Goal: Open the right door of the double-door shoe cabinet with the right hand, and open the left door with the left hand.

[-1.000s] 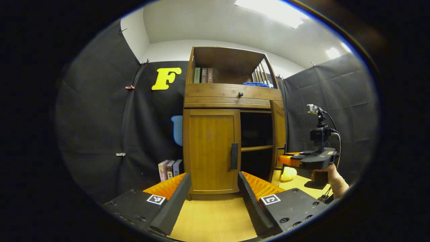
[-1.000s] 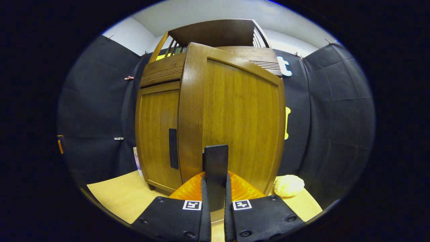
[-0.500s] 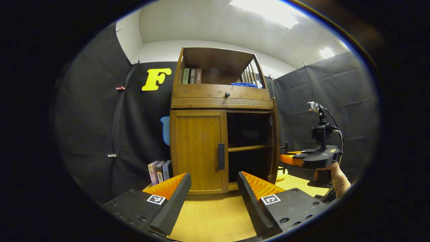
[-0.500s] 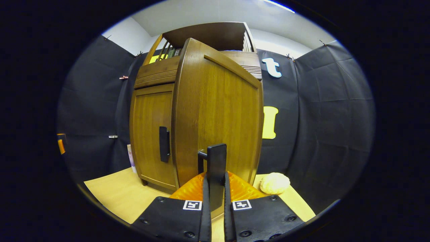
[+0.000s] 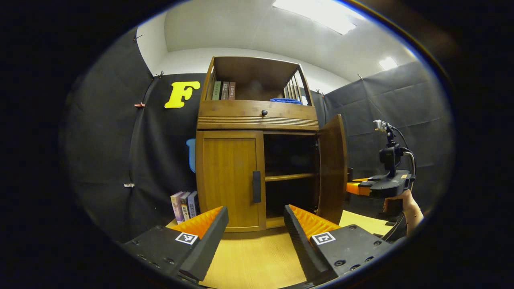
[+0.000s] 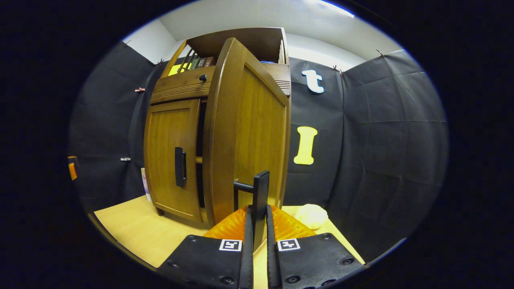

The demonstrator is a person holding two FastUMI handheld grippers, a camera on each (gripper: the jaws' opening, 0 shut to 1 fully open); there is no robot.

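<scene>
Shoe cabinet point(image 5: 257, 144), center frame: right door point(image 6: 249, 132) stood swung open, left door point(image 5: 229, 180) closed.

Your right gripper point(image 6: 257, 224), low center in its view, was clamped on the right door's handle point(image 6: 259, 192). Your left gripper point(image 5: 255, 224) sat at the bottom, jaws spread apart, short of the left door's handle point(image 5: 256, 186).

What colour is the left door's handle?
Black; the handle shows best in the left gripper view.

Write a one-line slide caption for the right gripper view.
Right gripper clamps the right door's handle, right door swung open; left door shut.
</scene>
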